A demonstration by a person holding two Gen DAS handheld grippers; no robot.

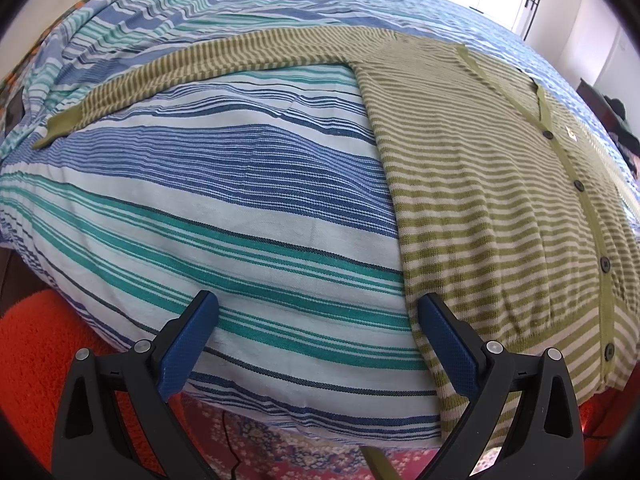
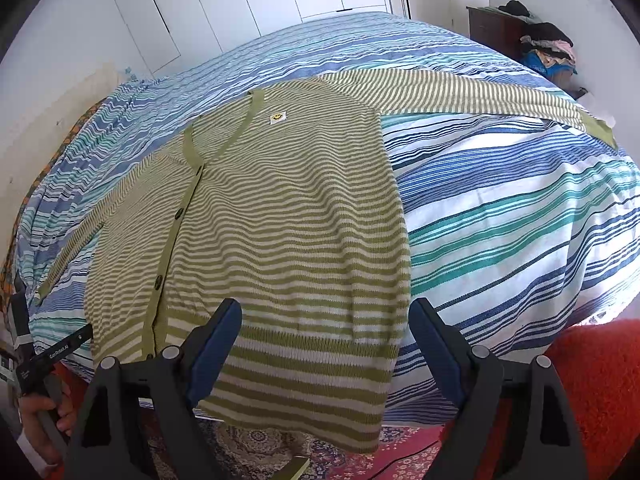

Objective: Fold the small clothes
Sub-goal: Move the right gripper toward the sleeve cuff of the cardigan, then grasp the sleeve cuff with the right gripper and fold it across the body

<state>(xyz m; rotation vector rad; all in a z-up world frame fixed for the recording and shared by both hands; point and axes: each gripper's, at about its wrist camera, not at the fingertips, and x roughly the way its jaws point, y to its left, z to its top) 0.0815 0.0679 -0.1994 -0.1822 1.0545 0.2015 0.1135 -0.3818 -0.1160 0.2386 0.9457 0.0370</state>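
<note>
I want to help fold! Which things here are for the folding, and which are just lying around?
For folding: striped green cardigan, left gripper, right gripper.

Just lying around: clothes pile on the dark cabinet, orange rug.

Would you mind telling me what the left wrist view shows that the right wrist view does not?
Only the left wrist view shows the open left tool head-on and one sleeve in full, out to its cuff. Only the right wrist view shows the open right tool, the smiley patch, the other sleeve and a clothes pile. Both show the striped cardigan buttoned flat on the striped bedspread.
</note>
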